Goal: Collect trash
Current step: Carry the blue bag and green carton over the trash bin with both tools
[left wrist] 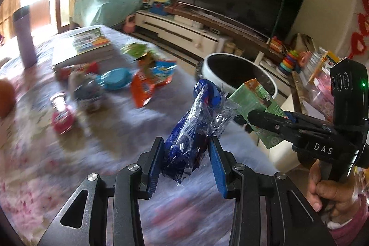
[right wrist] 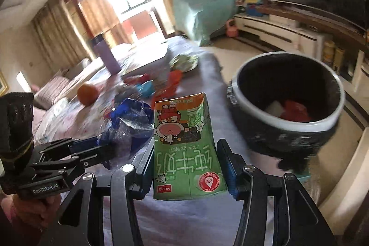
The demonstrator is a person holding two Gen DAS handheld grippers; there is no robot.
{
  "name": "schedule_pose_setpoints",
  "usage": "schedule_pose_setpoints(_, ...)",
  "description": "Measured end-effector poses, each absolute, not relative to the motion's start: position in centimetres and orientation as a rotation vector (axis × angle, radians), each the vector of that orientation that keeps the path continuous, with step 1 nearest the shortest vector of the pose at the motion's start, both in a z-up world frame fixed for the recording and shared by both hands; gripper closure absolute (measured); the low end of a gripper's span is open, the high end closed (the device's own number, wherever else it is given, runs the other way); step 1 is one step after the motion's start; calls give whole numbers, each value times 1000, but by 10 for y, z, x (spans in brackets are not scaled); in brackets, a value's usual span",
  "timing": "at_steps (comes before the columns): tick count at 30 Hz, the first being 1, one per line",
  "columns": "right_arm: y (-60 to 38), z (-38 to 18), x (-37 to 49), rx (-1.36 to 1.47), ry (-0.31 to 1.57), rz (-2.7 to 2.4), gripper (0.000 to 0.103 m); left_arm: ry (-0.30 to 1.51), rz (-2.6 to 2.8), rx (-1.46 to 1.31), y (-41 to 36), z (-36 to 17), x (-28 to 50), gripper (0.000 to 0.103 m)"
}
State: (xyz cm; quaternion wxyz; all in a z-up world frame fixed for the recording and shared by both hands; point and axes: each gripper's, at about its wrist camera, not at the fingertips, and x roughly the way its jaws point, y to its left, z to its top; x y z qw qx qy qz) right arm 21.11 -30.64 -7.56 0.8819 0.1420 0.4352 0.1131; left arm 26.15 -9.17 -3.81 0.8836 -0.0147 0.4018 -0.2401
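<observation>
Left gripper (left wrist: 186,160): your blue fingers (left wrist: 156,163) are clamped narrow on a crumpled blue-and-clear plastic wrapper (left wrist: 193,126), which sticks up and forward out of them, lifted off the bench.
Right gripper (right wrist: 186,167): your fingers (right wrist: 228,170) are pressed on a green milk carton (right wrist: 184,149), one on each flat side, printed cartoon upside down and its torn orange top pointing away from you.
Right gripper from the left wrist view: it comes in from the right, the carton (left wrist: 256,105) tilted up with its top just in front of the bin rim; your hand (left wrist: 332,193) is wrapped round the handle.
The two loads: wrapper and carton are side by side, very close; whether they touch is unclear.
Trash bin (right wrist: 286,123): round, dark, white-rimmed, just off the far right edge of the bench; something red and something white lie in it.
Bench (left wrist: 110,130): covered with a flowered cloth; everything on it is blurred.
Trash not yet picked up: an orange snack bag (left wrist: 143,89), a blue-and-orange packet (left wrist: 161,70), a green wrapper (left wrist: 136,47), a round blue lid-like piece (left wrist: 115,78) and red wrappers (left wrist: 62,121), all well left of the bin.
Other things: a purple tumbler (left wrist: 24,36) upright at the far left, a flat book (left wrist: 90,40) behind the litter, an orange fruit (right wrist: 87,93) near the left edge.
</observation>
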Motion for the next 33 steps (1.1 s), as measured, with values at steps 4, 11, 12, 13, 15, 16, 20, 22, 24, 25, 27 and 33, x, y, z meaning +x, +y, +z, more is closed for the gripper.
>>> schedule_pose_setpoints(4, -330, -73, 211, 314, 895, 193, 52, 833, -525, -5, -114, -35, 273, 65)
schedule_pose_setpoints(11, -359, -71, 213, 355, 876, 144, 52, 845, -539, 33, -148, -37, 295, 65)
schedule_pose_setpoints(12, -363, -71, 214, 360, 875, 139, 52, 845, -541, 37, -153, -36, 298, 65)
schedule_pose_setpoints(13, -368, -70, 216, 368, 873, 132, 52, 845, -546, 42, -158, -36, 301, 65)
schedule_pose_setpoints(15, -373, -70, 218, 372, 870, 124, 52, 843, -553, 51, -166, -36, 305, 65)
schedule_pose_setpoints(16, -375, -69, 219, 371, 867, 119, 52, 841, -555, 58, -171, -35, 308, 65)
schedule_pose_setpoints(20, -386, -66, 224, 360, 856, 97, 52, 837, -565, 72, -185, -33, 318, 65)
schedule_pose_setpoints(22, -391, -65, 226, 362, 851, 91, 52, 832, -570, 80, -191, -32, 322, 65)
schedule_pose_setpoints(24, -395, -65, 228, 361, 848, 82, 52, 828, -575, 84, -196, -31, 326, 65)
schedule_pose_setpoints(25, -397, -65, 229, 362, 847, 79, 52, 825, -576, 86, -199, -31, 327, 65)
schedule_pose_setpoints(27, -401, -65, 231, 361, 846, 73, 52, 820, -580, 91, -203, -29, 331, 65)
schedule_pose_setpoints(33, -412, -63, 240, 355, 844, 58, 52, 813, -584, 96, -216, -28, 348, 65)
